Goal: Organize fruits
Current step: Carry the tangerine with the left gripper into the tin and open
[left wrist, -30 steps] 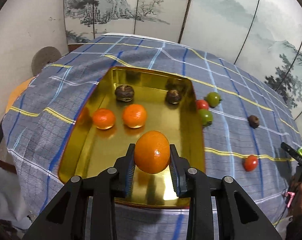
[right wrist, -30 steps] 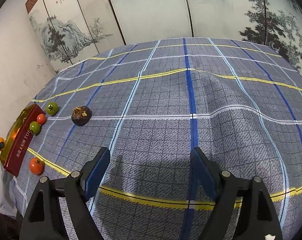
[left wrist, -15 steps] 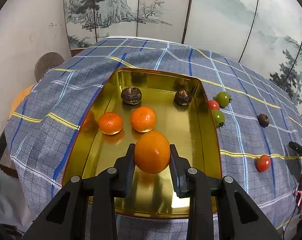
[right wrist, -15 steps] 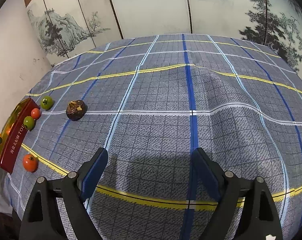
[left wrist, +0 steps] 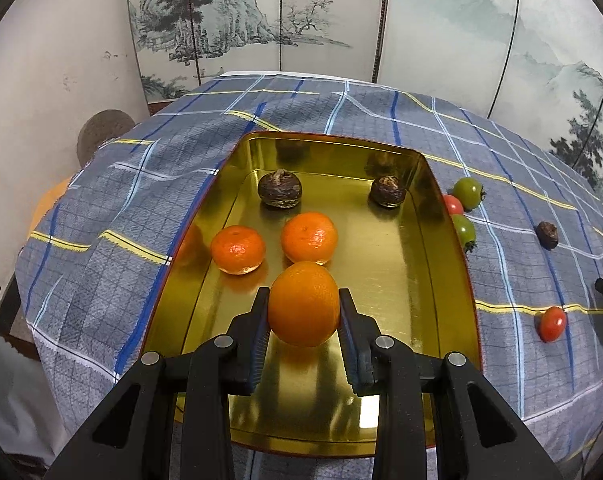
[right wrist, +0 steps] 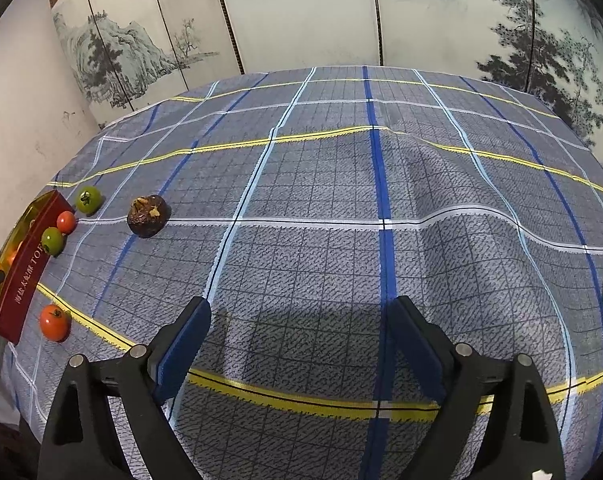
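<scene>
My left hand-held gripper [left wrist: 304, 320] pinches an orange [left wrist: 304, 309] over the gold tray [left wrist: 441, 248]; my right hand-held gripper [right wrist: 297, 344] is opening, nothing between its jaws.

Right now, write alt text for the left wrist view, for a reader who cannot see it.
The left gripper holds a tangerine above a gold tin tray on a blue plaid tablecloth. Two more tangerines and two dark brown fruits lie in the tray; small green tomatoes, red tomatoes and another brown fruit lie on the cloth to its right.
</scene>
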Tool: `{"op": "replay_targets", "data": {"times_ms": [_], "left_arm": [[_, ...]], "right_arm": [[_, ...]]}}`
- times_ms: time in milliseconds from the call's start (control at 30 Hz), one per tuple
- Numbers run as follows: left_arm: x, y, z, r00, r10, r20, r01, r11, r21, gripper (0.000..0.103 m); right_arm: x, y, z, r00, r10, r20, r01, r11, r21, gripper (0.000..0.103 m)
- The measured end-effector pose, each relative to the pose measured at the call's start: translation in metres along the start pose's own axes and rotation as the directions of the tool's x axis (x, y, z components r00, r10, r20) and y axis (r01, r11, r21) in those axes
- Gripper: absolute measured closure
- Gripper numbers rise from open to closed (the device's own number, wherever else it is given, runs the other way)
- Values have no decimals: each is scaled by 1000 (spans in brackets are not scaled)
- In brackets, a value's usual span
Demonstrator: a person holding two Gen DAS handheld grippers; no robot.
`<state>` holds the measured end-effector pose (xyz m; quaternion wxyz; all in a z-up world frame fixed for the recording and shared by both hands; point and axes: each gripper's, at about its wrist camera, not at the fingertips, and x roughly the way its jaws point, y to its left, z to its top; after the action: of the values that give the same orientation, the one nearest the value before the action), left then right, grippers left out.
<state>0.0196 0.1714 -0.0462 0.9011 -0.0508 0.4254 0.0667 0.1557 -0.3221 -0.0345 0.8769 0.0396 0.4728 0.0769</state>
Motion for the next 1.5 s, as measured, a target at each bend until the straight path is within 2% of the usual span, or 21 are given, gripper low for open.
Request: {"op": "replay_targets", "data": {"times_ms": [1500], "left_arm": [[11,15,6,998,69,1,-69,998,14,69]], "right_arm": [[1,2,0,1000,-5,-4,5,1000,-6,9]]}}
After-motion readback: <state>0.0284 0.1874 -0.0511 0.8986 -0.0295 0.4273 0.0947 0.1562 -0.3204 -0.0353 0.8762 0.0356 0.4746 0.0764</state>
